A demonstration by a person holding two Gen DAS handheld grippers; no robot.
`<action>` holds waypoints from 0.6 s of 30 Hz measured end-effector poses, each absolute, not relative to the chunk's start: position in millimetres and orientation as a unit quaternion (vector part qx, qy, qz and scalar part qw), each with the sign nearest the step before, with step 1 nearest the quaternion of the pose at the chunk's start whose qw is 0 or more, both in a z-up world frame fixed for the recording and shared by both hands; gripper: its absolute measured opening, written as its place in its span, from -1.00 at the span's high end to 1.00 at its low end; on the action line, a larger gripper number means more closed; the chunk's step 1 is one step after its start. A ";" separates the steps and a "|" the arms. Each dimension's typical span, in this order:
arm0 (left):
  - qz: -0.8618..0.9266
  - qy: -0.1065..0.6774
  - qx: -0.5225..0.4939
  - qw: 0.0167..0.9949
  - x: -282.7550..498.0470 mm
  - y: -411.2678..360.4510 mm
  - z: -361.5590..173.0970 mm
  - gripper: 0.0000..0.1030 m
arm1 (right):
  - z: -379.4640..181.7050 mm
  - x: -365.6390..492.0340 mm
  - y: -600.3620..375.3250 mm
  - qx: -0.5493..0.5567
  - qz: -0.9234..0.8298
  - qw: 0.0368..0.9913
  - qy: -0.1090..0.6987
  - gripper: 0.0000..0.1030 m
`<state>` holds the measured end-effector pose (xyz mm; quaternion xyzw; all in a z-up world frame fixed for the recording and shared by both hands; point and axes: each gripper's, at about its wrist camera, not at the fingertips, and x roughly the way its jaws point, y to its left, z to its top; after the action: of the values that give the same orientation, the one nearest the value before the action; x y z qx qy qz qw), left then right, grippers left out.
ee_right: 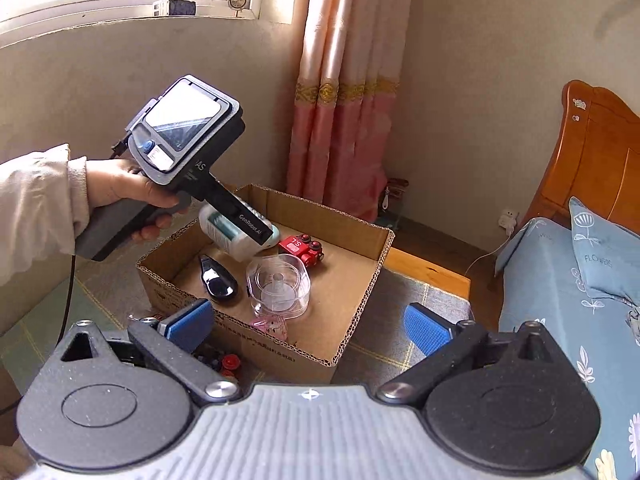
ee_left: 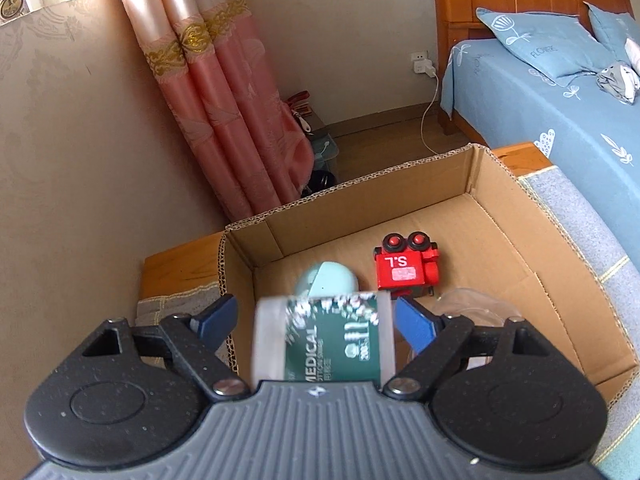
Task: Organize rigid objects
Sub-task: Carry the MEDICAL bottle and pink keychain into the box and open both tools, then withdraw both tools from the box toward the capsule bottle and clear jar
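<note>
Holding the left claw (ee_left: 316,320) over the cardboard box (ee_left: 532,240), I see its pads standing off the cotton swab tub (ee_left: 320,344): released, it may strike the red toy (ee_left: 404,268) below. My right claw (ee_right: 308,324) gapes wide, empty, beside the box.

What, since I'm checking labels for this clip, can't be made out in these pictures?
Left wrist view: bottle, label motion-blurred, small print unreadable.
Left wrist view: teal round thing, mostly behind the bottle.
Right wrist view: red item outside the box, partly covered by the right gripper.
</note>
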<state>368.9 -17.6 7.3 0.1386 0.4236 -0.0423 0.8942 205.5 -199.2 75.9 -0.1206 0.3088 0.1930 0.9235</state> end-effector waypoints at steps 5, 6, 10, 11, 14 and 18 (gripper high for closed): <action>-0.048 0.412 0.135 0.900 358.5 -15.5 16.5 -0.76 | 72.5 206.4 -196.9 -0.117 0.197 0.923 0.309 -1.00; -0.051 0.409 0.134 0.901 355.4 -14.9 18.4 -0.77 | 71.5 207.2 -196.1 -0.116 0.197 0.923 0.310 -1.00; -0.064 0.394 0.133 0.907 343.5 -13.4 29.5 -0.82 | 66.2 209.9 -192.5 -0.109 0.196 0.922 0.317 -1.00; -0.064 0.389 0.135 0.909 339.4 -13.1 32.2 -0.86 | 64.6 209.8 -191.6 -0.107 0.196 0.921 0.319 -1.00; -0.067 0.374 0.140 0.914 326.6 -11.4 38.5 -0.89 | 59.5 207.6 -187.8 -0.104 0.196 0.919 0.325 -1.00; -0.077 0.362 0.139 0.919 306.7 -7.8 44.1 -0.90 | 51.0 206.0 -185.6 -0.096 0.190 0.920 0.329 -1.00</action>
<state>306.7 -7.8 44.1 0.1393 0.3616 -0.0774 0.9186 206.0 -185.6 51.0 -0.0960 0.3294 0.1898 0.9199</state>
